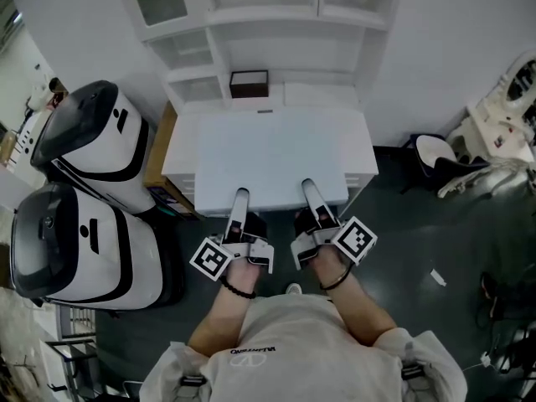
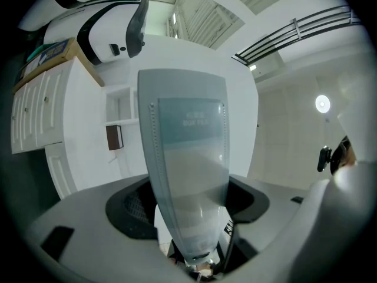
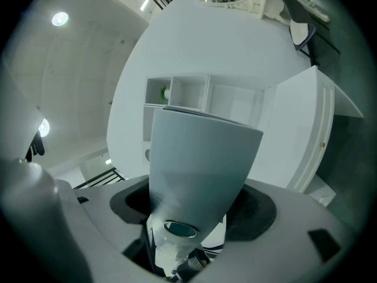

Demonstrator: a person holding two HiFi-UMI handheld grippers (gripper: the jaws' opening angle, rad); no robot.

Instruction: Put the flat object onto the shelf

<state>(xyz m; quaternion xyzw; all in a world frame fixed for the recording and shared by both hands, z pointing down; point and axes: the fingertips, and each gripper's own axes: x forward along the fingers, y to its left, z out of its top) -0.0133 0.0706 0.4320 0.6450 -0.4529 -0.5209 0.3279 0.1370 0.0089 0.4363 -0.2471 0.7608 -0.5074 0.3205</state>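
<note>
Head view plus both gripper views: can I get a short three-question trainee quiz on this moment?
1. True or false: the flat object already lies on the shelf.
2. How many grippers hold the flat object? A) one B) both C) neither
3. What colour is the small box standing in the shelf?

Key:
1. False. It is held out in front of the shelf.
2. B. The left gripper and the right gripper each have their jaws on its near edge.
3. Dark brown.
</note>
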